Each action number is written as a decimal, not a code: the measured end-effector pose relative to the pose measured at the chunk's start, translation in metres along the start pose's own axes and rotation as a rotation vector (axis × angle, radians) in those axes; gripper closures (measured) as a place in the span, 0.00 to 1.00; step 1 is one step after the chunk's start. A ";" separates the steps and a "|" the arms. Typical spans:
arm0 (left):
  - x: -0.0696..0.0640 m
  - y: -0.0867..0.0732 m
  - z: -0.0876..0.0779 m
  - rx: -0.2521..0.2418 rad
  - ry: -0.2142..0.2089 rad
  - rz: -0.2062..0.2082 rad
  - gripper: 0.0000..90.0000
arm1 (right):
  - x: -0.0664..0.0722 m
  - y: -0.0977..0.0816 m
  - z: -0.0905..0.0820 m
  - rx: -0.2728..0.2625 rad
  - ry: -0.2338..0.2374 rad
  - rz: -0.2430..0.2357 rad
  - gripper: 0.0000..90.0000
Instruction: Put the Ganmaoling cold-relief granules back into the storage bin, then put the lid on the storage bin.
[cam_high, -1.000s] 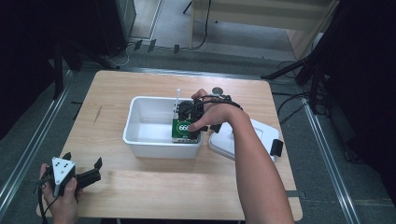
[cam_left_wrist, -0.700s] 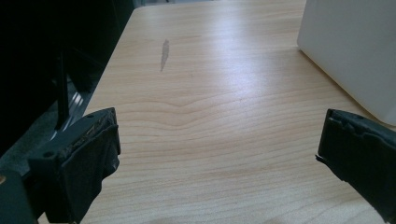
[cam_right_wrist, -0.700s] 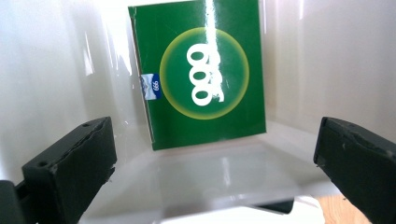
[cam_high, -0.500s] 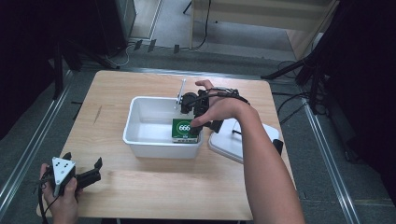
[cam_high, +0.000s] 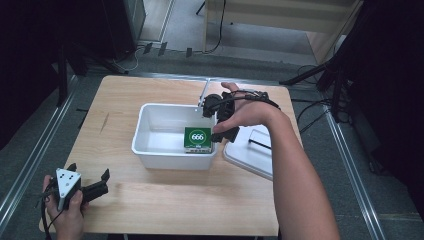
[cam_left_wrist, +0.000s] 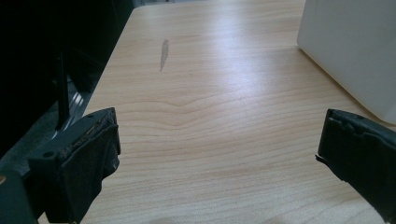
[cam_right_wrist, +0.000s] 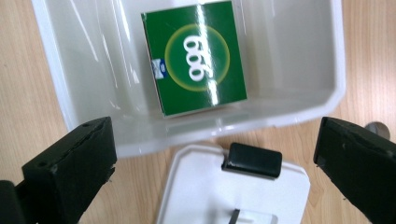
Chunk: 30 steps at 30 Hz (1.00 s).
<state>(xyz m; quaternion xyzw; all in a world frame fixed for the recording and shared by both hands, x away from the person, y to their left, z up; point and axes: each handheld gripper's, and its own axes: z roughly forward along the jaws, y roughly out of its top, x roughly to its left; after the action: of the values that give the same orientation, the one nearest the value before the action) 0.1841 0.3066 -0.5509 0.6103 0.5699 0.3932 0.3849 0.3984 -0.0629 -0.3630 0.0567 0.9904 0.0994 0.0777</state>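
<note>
bin (cam_high: 150, 150) walls around box (cam_high: 198, 138), lid (cam_high: 250, 156) beside

Each bare-armed hand carries a black gripper (cam_high: 223, 120); the left gripper (cam_high: 90, 184) bears a grey three-cornered plate.

My right hand-held gripper (cam_high: 216, 120) lets go of the green box (cam_high: 198, 138), jaws just opening, and lifts above the white bin (cam_high: 150, 150).

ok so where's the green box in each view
High view: the green box lies in the right end of the white bin, mid-table, just left of the right gripper.
Right gripper view: the box sits top centre, inside the bin, beyond the open jaws.
Left gripper view: not in it; the bin's outer wall fills the top right corner.
Shared landmark: the white bin.
</note>
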 end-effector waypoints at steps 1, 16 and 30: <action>0.000 0.000 0.000 -0.002 0.001 0.001 0.00 | 0.000 -0.002 -0.001 0.001 -0.001 0.004 0.00; 0.000 0.000 0.000 0.000 0.003 0.008 0.00 | -0.005 -0.039 -0.017 -0.001 -0.033 0.053 0.00; 0.000 0.000 0.000 -0.002 0.004 0.009 0.00 | -0.007 -0.068 -0.021 0.001 -0.040 0.099 0.00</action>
<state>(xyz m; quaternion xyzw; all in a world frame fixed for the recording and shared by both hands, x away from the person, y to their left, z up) 0.1844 0.3061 -0.5511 0.6117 0.5676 0.3966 0.3826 0.3952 -0.1336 -0.3556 0.1077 0.9847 0.1017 0.0922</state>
